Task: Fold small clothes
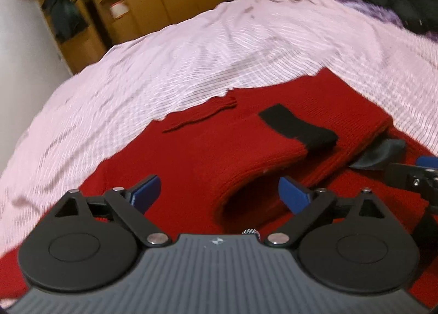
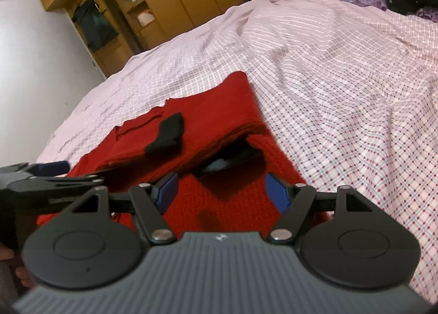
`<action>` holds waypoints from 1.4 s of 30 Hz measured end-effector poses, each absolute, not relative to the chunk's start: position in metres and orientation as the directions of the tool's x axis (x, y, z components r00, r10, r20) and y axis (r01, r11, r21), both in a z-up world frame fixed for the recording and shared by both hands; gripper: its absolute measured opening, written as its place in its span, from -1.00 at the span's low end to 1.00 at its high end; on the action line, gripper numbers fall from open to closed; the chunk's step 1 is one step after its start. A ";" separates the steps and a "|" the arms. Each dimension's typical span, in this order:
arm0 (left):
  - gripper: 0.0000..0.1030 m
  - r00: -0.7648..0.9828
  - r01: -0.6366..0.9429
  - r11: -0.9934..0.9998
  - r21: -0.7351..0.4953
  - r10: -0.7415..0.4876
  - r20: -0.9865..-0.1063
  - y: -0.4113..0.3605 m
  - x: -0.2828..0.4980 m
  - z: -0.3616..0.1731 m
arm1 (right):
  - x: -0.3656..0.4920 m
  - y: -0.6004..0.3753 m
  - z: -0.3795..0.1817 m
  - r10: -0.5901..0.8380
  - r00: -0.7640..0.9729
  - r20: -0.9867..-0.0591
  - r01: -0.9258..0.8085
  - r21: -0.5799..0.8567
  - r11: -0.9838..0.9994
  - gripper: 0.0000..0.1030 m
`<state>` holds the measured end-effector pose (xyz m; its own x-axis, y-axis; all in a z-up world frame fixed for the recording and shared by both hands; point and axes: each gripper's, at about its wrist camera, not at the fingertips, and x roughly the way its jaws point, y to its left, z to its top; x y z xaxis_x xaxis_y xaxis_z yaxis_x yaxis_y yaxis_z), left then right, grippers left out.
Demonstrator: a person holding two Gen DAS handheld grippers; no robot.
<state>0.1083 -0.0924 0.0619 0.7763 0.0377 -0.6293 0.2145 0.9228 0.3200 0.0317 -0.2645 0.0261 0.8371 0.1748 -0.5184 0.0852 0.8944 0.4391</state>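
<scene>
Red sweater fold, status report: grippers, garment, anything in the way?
Left gripper and right gripper open, empty. Red sweater partly folded on bedsheet, black cuff on top. Nothing blocking.

The left hand-held gripper (image 1: 219, 191) and the right hand-held gripper (image 2: 221, 191) both point downward, jaws spread, seemingly holding nothing.

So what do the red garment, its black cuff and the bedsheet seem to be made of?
Red garment: knit, probably wool or acrylic, matte; fine ribbed rows show.
Black cuff: similar soft knit, matte.
Bedsheet: thin woven fabric, likely cotton, with a printed or woven check that creases easily.
</scene>
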 end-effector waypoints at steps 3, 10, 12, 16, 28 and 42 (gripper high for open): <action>0.78 0.773 0.250 0.904 0.347 0.029 -0.633 -0.106 0.120 0.049 | 0.030 -0.265 0.023 0.179 0.841 -0.511 0.079 0.443 0.893 0.39; -0.34 0.754 0.241 0.944 0.225 -0.036 -0.656 -0.103 0.140 0.043 | 0.029 -0.266 0.020 0.184 0.843 -0.505 0.066 0.437 0.897 0.39; -0.44 0.762 0.209 0.963 0.170 -0.051 -0.646 -0.092 0.139 0.050 | 0.028 -0.266 0.020 0.185 0.845 -0.502 0.064 0.438 0.897 0.39; -0.44 0.779 0.092 0.992 0.086 -0.018 -0.626 -0.060 0.135 0.064 | 0.027 -0.264 0.018 0.180 0.847 -0.500 0.069 0.440 0.896 0.39; 0.06 0.702 -0.157 0.975 -0.156 -0.001 -0.713 0.040 0.124 0.051 | 0.029 -0.261 0.020 0.170 0.842 -0.513 0.078 0.426 0.901 0.39; 0.26 0.714 -0.167 0.975 -0.150 0.014 -0.700 0.097 0.079 0.062 | 0.036 -0.262 0.051 0.236 0.817 -0.526 -0.015 0.390 0.921 0.40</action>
